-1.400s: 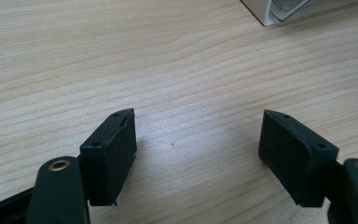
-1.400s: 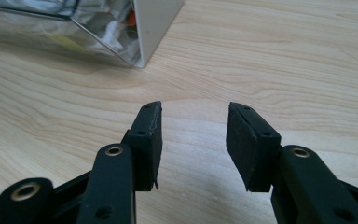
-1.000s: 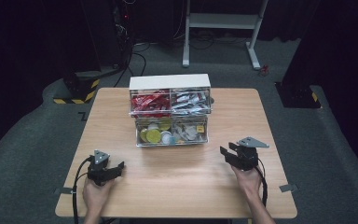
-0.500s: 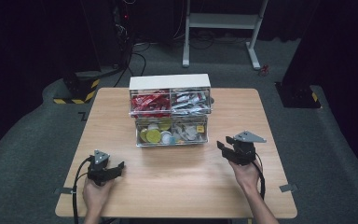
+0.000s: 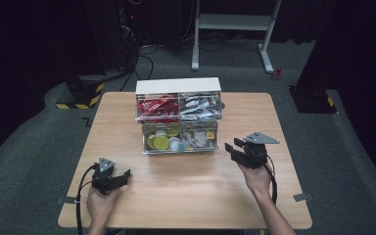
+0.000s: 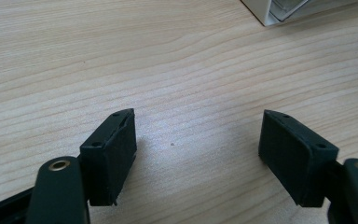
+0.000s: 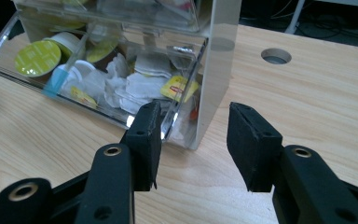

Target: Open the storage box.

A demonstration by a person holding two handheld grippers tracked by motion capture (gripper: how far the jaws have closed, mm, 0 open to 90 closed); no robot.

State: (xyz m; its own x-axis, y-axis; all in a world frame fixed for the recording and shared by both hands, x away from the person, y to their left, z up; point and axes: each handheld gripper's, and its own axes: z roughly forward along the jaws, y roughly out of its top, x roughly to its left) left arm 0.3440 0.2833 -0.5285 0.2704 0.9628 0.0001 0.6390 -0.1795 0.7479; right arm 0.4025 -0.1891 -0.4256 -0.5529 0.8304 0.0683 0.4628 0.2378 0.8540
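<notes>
Wooden table (image 5: 186, 196), dark room. Clear drawer organizer (image 5: 178, 117) sits mid-table toward the far edge. Your right gripper (image 5: 231, 148) near its lower right corner, jaws just been closing, nothing between them. Your left gripper (image 5: 122, 176) rests agape, empty.

The right gripper (image 7: 193, 140), jaws apart and just closing with nothing between, faced the clear drawer organizer's (image 7: 216, 70) lower corner, tea bags (image 7: 140, 86) inside.

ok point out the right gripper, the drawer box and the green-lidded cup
right gripper (image 5: 231, 148), high view, between its fingertips
drawer box (image 5: 178, 86), high view, white top
green-lidded cup (image 7: 37, 58), right gripper view, lid centre
</notes>
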